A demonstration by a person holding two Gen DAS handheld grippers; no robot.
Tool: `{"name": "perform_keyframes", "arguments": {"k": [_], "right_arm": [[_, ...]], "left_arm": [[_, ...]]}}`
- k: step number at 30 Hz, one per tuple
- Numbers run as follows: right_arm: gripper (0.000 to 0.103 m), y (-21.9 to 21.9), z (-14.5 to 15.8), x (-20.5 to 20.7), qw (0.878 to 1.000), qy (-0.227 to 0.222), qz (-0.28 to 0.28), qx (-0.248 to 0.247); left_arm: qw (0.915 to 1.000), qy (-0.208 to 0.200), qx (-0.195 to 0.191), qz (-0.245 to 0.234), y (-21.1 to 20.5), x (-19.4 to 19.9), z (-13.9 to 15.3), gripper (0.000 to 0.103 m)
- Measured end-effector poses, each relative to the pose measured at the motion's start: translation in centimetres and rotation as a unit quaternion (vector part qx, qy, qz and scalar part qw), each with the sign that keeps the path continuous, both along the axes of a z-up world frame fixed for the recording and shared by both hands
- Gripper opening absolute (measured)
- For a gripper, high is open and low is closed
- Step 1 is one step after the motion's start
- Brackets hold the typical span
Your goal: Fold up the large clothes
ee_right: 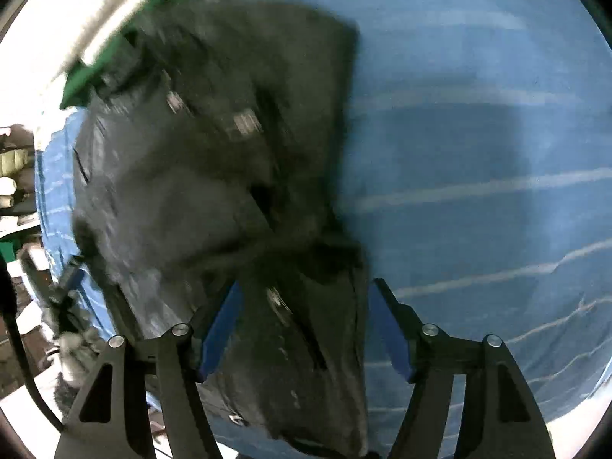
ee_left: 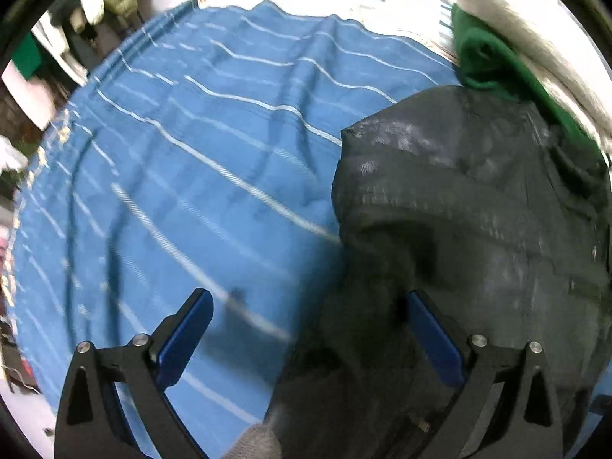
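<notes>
A dark grey garment (ee_left: 470, 206) lies bunched on a blue striped cloth (ee_left: 199, 145). In the left wrist view it fills the right half. My left gripper (ee_left: 306, 302) is open, its right finger (ee_left: 432, 329) over the garment's lower edge and its left finger (ee_left: 187, 329) over the blue cloth. In the right wrist view the same garment (ee_right: 214, 145) covers the left and centre. My right gripper (ee_right: 306, 294) is open, with a fold of the garment lying between its fingers. The view is blurred.
A green garment (ee_left: 493, 57) with a pale one (ee_left: 535, 49) lies past the dark garment's far edge; it also shows in the right wrist view (ee_right: 95, 69). Hung clothes (ee_left: 95, 0) stand beyond the cloth's far left. The blue cloth (ee_right: 478, 153) spreads to the right.
</notes>
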State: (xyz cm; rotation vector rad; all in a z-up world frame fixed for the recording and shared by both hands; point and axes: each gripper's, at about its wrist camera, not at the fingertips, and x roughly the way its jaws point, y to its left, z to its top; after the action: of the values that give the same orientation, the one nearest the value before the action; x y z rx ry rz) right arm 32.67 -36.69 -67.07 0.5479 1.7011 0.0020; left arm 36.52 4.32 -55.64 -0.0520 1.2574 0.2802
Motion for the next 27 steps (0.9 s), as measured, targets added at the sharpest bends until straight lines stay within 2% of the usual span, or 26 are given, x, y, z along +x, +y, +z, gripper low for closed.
{"name": "perform_keyframes", "arguments": {"k": [1, 2, 3, 4, 6, 8, 9, 13, 16, 17, 19, 20, 22, 24, 26, 27], "right_arm": [[0.071, 0.3, -1.2, -0.4, 1.000, 0.007, 0.009, -0.005], [0.066, 0.8, -2.2, -0.7, 1.000, 0.010, 0.013, -0.014], [0.033, 0.9, -2.7, -0.8, 1.000, 0.004, 0.007, -0.028], [0.018, 0.3, -3.2, -1.3, 0.998, 0.007, -0.013, -0.061], [0.013, -1.4, -3.5, -2.6, 0.996, 0.000, -0.088, -0.031], [0.009, -2.1, -3.6, -3.7, 0.991, -0.003, -0.134, -0.016], [0.005, -1.9, -3.3, -4.0, 0.990, -0.006, -0.138, -0.017], [0.003, -0.9, -1.4, -5.5, 0.989, -0.010, -0.147, -0.015], [0.003, -0.2, -0.5, -7.9, 0.990, 0.014, -0.141, -0.018], [0.003, 0.0, -0.7, -8.7, 0.990, 0.030, -0.136, -0.022], [0.003, 1.0, -0.9, -8.6, 0.994, 0.047, -0.090, -0.042], [0.007, 1.3, -0.9, -8.5, 0.995, 0.050, -0.076, -0.050], [0.024, 2.1, -0.6, -8.3, 0.995, 0.056, -0.044, -0.071], [0.071, 2.6, 0.8, -7.9, 0.996, 0.030, -0.023, -0.084], [0.084, 2.9, 1.9, -7.6, 0.995, 0.010, -0.001, -0.096], [0.084, 2.9, 2.6, -7.4, 0.995, -0.002, 0.014, -0.102]], "left_arm": [[0.9999, 0.001, 0.015, -0.008, -0.4, -0.5, 0.1, 0.103], [0.9996, 0.003, 0.023, -0.018, -0.5, -0.9, -0.1, 0.103], [0.9989, 0.008, 0.034, -0.032, -1.0, -1.3, -0.5, 0.103], [0.9985, 0.011, 0.037, -0.038, -1.1, -1.6, -0.9, 0.103], [0.9985, 0.015, 0.030, -0.043, -0.7, -1.6, -1.4, 0.103], [0.9985, 0.017, 0.028, -0.045, -0.7, -1.3, -1.3, 0.103], [0.9983, 0.018, 0.028, -0.048, -0.8, -1.2, -1.2, 0.103], [0.9970, 0.015, 0.034, -0.068, 0.5, -1.5, -0.2, 0.103], [0.9954, 0.018, 0.047, -0.081, 0.0, -2.8, 0.6, 0.103], [0.9950, 0.020, 0.049, -0.085, -0.1, -3.1, 0.9, 0.103], [0.9927, 0.029, 0.072, -0.092, -1.0, -4.3, 1.1, 0.103], [0.9920, 0.031, 0.076, -0.096, -1.5, -4.7, 1.1, 0.103], [0.9877, 0.041, 0.113, -0.100, -2.8, -5.8, 0.7, 0.103], [0.9826, 0.044, 0.144, -0.109, -4.4, -6.7, 0.5, 0.103], [0.9772, 0.043, 0.176, -0.111, -5.9, -7.4, 0.7, 0.103], [0.9751, 0.036, 0.186, -0.114, -6.9, -7.9, 1.0, 0.103]]}}
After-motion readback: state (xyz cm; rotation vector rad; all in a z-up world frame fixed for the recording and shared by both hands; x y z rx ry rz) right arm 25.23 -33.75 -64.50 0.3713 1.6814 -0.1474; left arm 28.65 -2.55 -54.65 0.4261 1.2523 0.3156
